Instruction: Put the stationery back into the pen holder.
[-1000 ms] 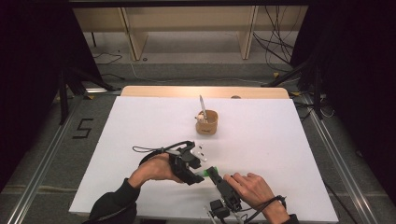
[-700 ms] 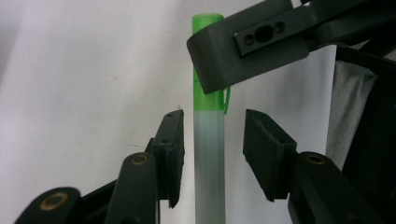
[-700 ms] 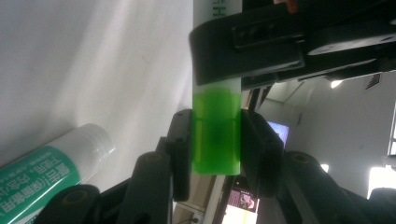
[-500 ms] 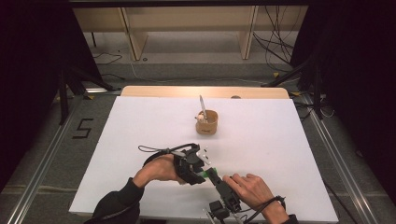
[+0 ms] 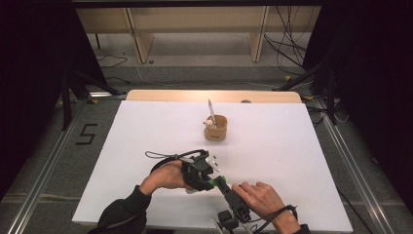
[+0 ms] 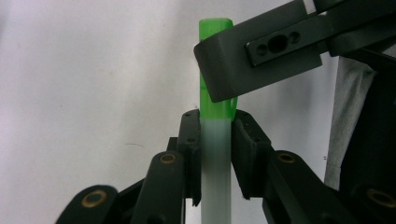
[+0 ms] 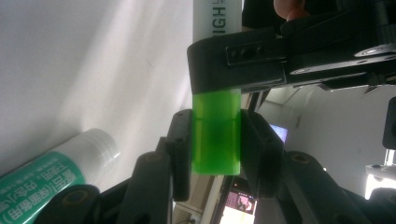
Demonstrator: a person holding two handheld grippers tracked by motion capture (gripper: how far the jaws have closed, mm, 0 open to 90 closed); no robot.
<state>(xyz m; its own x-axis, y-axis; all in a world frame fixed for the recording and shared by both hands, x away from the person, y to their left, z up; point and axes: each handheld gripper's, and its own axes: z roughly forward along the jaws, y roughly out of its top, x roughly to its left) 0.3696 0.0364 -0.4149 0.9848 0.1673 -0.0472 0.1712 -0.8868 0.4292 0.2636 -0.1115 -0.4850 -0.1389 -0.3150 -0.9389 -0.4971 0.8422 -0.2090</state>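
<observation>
highlighter barrel (image 6: 215, 172): running off bottom edge | barrel print (image 7: 219, 16): being cut by top edge | glue stick (image 7: 51, 172): label being cropped at corner

I count two grippers: the left gripper (image 5: 207, 171) and the right gripper (image 5: 229, 187), meeting tip to tip. One highlighter (image 6: 215, 154) sits between their jaws, with one green cap (image 7: 216, 133). One white tube (image 7: 56, 170) lies beside the right gripper. One wooden cup (image 5: 215, 127) stands well beyond both, with one pen (image 5: 211, 111) in it.
</observation>
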